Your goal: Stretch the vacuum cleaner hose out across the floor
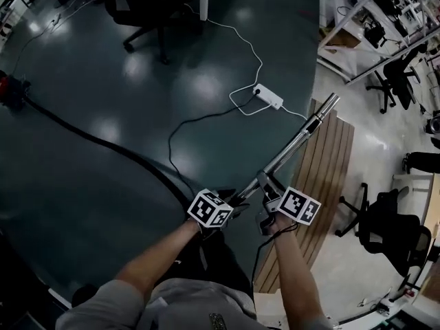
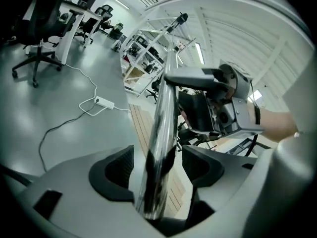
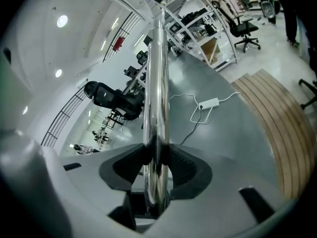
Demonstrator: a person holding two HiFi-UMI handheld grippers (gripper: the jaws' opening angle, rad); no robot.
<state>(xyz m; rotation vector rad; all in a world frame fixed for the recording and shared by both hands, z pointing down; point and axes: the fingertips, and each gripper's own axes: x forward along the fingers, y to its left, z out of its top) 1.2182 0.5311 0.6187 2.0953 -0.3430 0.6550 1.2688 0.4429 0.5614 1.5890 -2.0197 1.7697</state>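
The black vacuum hose (image 1: 103, 143) lies in a long curve on the dark floor, running from the red vacuum cleaner (image 1: 8, 88) at the far left towards my feet. It joins a chrome wand (image 1: 295, 143) that slants up and to the right. My left gripper (image 1: 232, 201) sits at the wand's lower end. In the left gripper view the wand (image 2: 161, 133) runs between the left gripper (image 2: 158, 165), open, with a gap at each pad. My right gripper (image 1: 270, 198) is shut on the wand (image 3: 156, 83), its pads (image 3: 173, 165) pressing both sides. The right gripper (image 2: 223, 100) also shows further up the wand.
A white power strip (image 1: 268, 96) with white and black cables lies on the floor beyond the wand's tip. A wooden slatted strip (image 1: 323, 170) runs along the right. Office chairs (image 1: 388, 229) stand at the right, another chair (image 1: 148, 12) at the top. Shelving racks (image 1: 371, 19) fill the upper right.
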